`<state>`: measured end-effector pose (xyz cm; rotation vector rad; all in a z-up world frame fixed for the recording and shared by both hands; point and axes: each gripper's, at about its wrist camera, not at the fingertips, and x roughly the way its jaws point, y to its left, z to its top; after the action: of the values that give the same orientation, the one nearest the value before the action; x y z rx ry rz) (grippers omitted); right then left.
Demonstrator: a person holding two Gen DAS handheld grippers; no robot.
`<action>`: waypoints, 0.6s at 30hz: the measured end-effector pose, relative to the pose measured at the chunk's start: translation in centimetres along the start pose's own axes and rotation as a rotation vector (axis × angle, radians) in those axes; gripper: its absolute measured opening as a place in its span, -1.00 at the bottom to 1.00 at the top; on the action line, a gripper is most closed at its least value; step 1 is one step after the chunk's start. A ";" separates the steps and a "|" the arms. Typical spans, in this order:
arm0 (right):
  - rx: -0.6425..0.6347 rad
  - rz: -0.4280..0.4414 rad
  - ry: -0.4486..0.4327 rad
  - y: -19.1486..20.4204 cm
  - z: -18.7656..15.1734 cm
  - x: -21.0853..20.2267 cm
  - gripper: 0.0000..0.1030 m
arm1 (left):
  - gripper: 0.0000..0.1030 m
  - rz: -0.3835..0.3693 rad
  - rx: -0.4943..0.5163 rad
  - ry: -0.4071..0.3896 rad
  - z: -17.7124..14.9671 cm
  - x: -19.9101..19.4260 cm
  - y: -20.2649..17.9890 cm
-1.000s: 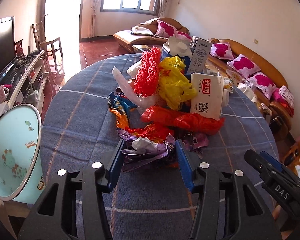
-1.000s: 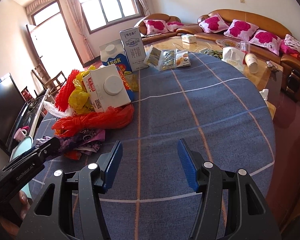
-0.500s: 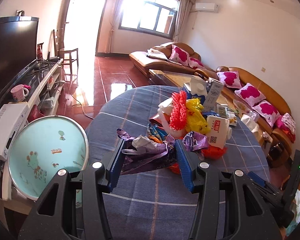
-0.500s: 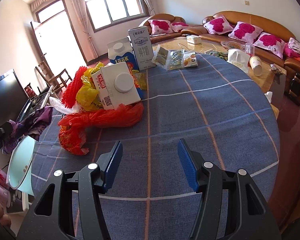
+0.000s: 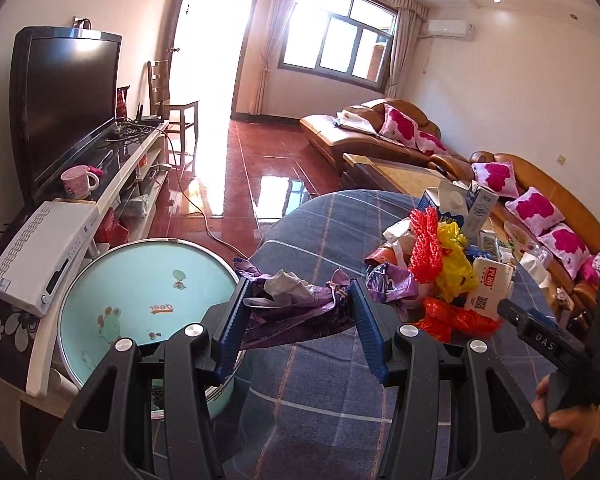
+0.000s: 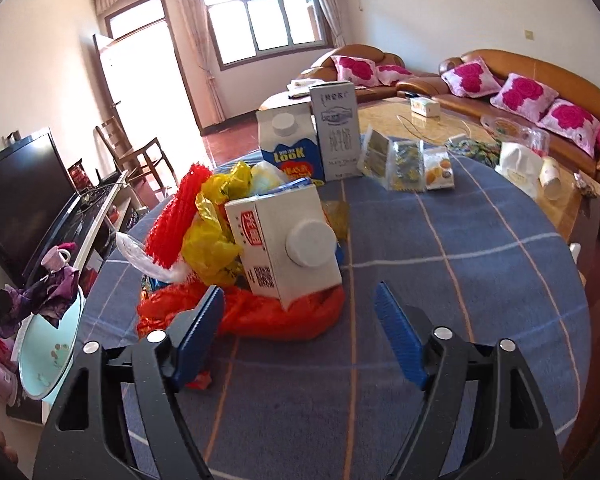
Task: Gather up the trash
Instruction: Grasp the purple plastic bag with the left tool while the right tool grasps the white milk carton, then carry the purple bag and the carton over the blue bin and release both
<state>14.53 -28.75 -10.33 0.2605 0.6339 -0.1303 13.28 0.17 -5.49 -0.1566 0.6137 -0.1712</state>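
The left gripper (image 5: 298,322) is clamped on a crumpled wad of purple and white plastic wrapper (image 5: 296,300), pads pressing it from both sides, and holds it in the air at the table's edge, just beside the rim of the round pale-blue plastic bin with cartoon animal prints (image 5: 112,276) that stands next to the blue checked tablecloth (image 5: 320,392). The step in hand looks like carrying this piece to the bin: it has to go a little further over the bin's mouth before the jaws part, or the loose tails of wrapper may catch on the rim. The right gripper (image 6: 300,336) faces the remaining heap, its jaws opening with nothing pressed between them; the orange-red plastic bag (image 6: 284,316) and the white milk carton with a round cap (image 6: 288,244) lying on it sit just ahead. Its next move would be a reach into that pile, probably for the bag, closing low enough to gather the thin film.
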 end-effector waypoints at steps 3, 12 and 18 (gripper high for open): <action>-0.021 0.003 0.029 -0.2 1.2 2.2 0.57 | -0.02 0.010 -0.004 0.001 0.2 0.1 0.4; 0.041 0.120 0.124 -2.2 2.3 6.6 0.56 | -0.01 0.026 -0.021 0.023 0.2 0.8 0.5; 0.003 0.161 0.140 -1.5 1.8 6.2 0.00 | -0.01 0.017 -0.023 0.025 0.2 0.7 0.4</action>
<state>20.20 -30.93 -12.99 0.3244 0.7493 0.0418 14.01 0.46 -5.81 -0.1721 0.6420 -0.1502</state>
